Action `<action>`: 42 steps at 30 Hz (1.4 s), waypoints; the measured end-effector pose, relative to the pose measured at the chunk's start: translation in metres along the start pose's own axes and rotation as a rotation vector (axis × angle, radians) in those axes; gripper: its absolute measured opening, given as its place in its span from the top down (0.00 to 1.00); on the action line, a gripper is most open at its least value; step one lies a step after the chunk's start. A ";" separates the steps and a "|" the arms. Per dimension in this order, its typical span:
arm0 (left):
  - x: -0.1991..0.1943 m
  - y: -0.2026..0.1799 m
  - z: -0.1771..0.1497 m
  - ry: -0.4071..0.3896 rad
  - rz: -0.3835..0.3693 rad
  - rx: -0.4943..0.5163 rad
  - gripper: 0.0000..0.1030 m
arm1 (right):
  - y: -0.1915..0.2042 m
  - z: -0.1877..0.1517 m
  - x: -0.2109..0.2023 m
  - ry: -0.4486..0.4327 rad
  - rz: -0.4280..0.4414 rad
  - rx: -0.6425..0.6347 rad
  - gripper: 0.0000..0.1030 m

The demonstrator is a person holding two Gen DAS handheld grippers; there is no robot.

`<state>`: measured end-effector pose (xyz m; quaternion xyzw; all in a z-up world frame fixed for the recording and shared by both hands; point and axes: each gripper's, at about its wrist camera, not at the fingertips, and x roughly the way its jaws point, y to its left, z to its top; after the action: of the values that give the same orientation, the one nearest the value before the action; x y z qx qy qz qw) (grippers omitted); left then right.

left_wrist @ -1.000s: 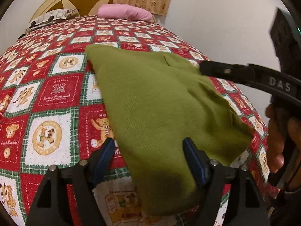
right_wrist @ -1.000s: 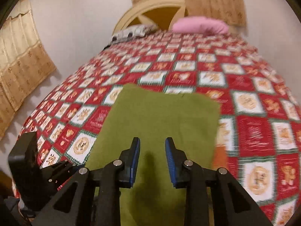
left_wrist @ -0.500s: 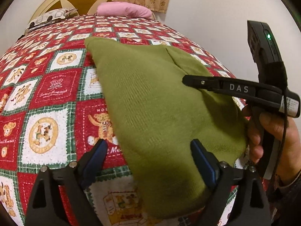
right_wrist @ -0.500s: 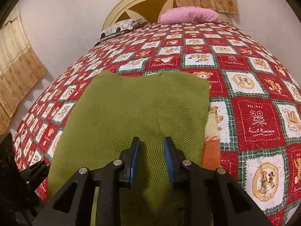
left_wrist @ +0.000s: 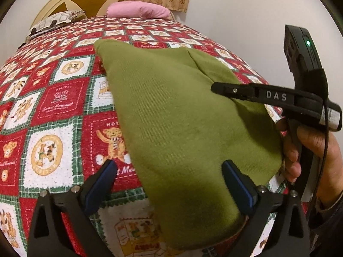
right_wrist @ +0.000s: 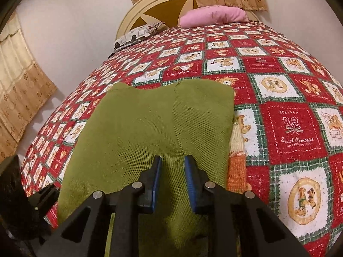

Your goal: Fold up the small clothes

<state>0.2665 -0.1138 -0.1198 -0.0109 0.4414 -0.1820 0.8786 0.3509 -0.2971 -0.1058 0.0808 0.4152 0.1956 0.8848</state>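
A green knit garment (left_wrist: 171,117) lies folded on the red patchwork bedspread (left_wrist: 53,107), its near end hanging toward the bed's edge. My left gripper (left_wrist: 169,171) is over that near end, jaws wide and still opening; the cloth lies between the pads, untouched. In the right wrist view my right gripper (right_wrist: 172,165) is low over the green garment (right_wrist: 139,132), its jaws a narrow gap apart and closing, with cloth showing between the pads. Its fingers (left_wrist: 227,90) reach in from the right in the left wrist view, held by a hand (left_wrist: 300,150).
An orange and cream knit strip (right_wrist: 235,156) pokes out from under the garment's right edge. A pink pillow (right_wrist: 212,15) and a patterned pillow (right_wrist: 137,35) lie by the headboard (right_wrist: 163,4). Curtains (right_wrist: 19,98) hang left of the bed, which has a wall on its right.
My left jaws have spread wider. The right gripper has come down onto the green cloth and its jaws have narrowed. The garment has settled flatter on the bed.
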 end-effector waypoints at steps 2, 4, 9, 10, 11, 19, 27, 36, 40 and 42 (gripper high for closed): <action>-0.009 0.002 0.005 -0.021 -0.002 -0.014 0.02 | 0.000 -0.001 -0.001 -0.005 0.002 0.000 0.79; -0.029 0.009 0.012 -0.110 0.008 -0.043 0.02 | -0.005 -0.004 -0.004 -0.017 0.024 0.022 0.79; -0.021 0.016 0.024 -0.096 0.018 -0.053 0.02 | -0.001 -0.004 -0.003 -0.013 0.009 0.005 0.79; -0.011 0.017 0.022 -0.067 0.013 -0.054 0.02 | 0.000 -0.002 -0.003 -0.005 0.007 0.001 0.79; -0.004 0.017 0.021 -0.049 0.009 -0.059 0.00 | 0.000 -0.001 -0.004 0.001 0.011 -0.004 0.79; 0.007 0.019 0.011 -0.034 -0.031 -0.086 0.00 | -0.023 0.004 -0.038 -0.082 0.041 0.015 0.49; 0.009 0.018 0.011 -0.034 -0.029 -0.080 0.00 | -0.067 0.021 -0.002 0.021 0.133 0.169 0.23; 0.010 0.018 0.011 -0.034 -0.032 -0.082 0.00 | -0.078 0.033 0.023 0.046 0.145 0.142 0.29; 0.010 0.017 0.012 -0.035 -0.035 -0.084 0.00 | -0.082 0.040 0.029 0.038 0.153 0.144 0.37; 0.011 0.017 0.012 -0.035 -0.038 -0.086 0.00 | -0.083 0.041 0.032 0.037 0.173 0.149 0.41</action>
<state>0.2868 -0.1033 -0.1238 -0.0602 0.4329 -0.1792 0.8814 0.4239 -0.3586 -0.1268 0.1781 0.4365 0.2413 0.8482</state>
